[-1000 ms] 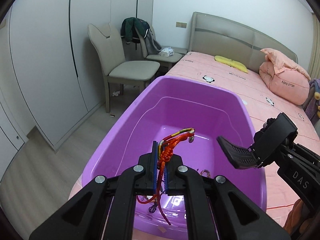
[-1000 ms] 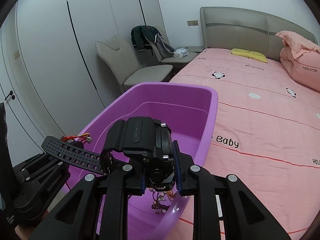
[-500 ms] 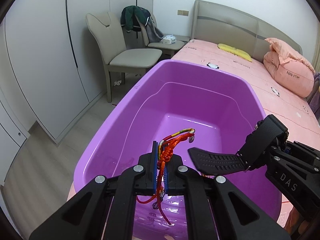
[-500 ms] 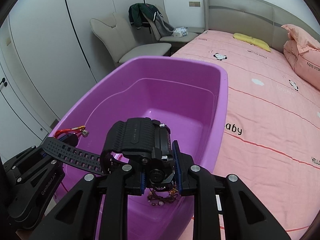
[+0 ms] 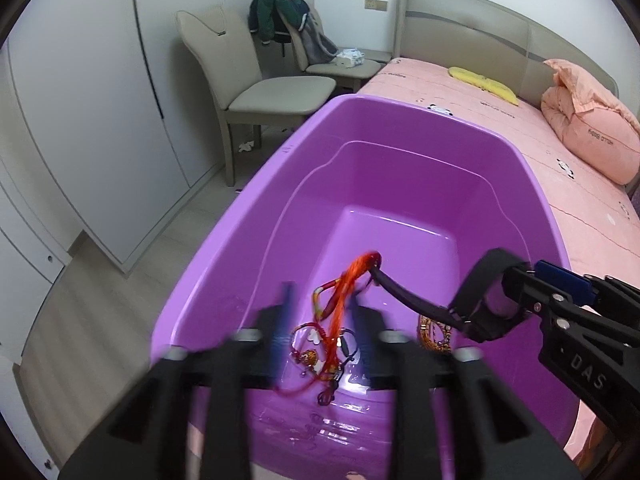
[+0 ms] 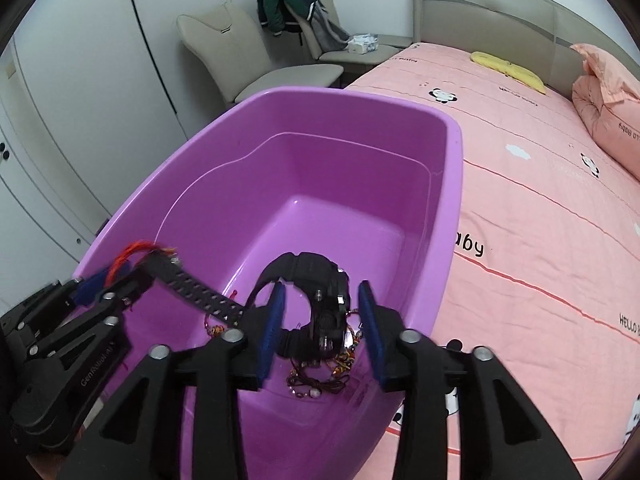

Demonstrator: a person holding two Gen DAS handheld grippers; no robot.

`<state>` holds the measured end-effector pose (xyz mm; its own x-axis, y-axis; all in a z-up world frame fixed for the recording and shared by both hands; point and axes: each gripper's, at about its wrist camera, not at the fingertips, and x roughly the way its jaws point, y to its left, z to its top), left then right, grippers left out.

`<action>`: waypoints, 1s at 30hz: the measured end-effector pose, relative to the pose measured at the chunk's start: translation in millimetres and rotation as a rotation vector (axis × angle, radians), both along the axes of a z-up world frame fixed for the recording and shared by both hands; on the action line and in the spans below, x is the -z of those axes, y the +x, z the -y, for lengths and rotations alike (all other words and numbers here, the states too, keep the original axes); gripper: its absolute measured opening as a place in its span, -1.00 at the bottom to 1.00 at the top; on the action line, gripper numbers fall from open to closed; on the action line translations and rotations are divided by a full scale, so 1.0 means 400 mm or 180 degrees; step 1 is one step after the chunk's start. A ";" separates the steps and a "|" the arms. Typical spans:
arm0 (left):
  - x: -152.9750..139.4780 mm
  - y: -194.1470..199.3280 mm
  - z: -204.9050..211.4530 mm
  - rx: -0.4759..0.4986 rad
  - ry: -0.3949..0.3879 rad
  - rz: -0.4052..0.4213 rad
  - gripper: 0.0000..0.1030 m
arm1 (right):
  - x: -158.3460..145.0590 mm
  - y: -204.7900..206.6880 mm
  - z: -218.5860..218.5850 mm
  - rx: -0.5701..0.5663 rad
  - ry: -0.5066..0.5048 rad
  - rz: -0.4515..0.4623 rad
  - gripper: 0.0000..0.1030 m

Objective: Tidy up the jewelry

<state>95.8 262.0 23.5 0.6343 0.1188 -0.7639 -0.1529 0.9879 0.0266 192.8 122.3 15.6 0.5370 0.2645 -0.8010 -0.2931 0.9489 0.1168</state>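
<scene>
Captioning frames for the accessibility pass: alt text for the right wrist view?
The right gripper, jaws open, frames a black watch over a purple tub on a pink bed. Tangled bracelets lie on the tub floor; the left gripper shows a red cord bracelet at left.

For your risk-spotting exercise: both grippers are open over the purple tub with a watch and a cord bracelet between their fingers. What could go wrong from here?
1. The red cord bracelet lies against the black watch strap, so the two may tangle.
2. The watch could land on the bracelets already in the purple tub and knot or scratch them.
3. The left gripper and right gripper are close together and might collide when pulling away.
</scene>
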 end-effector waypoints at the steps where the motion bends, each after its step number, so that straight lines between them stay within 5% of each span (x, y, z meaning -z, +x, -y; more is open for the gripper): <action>1: -0.009 -0.010 -0.004 -0.0082 0.0030 0.0081 0.64 | -0.005 -0.009 0.000 0.0004 -0.0021 0.0062 0.30; 4: -0.027 -0.023 -0.013 -0.0148 0.0051 0.0197 0.82 | -0.038 -0.032 0.005 0.0080 -0.0096 0.0324 0.48; 30: -0.059 -0.052 0.021 -0.0214 0.0091 0.0071 0.87 | -0.053 -0.099 0.082 0.0180 0.0049 0.0300 0.48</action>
<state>75.2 253.5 47.1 0.6409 0.1834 -0.7454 -0.2199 0.9742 0.0506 153.4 89.6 36.8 0.6242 0.2435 -0.7424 -0.2496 0.9626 0.1059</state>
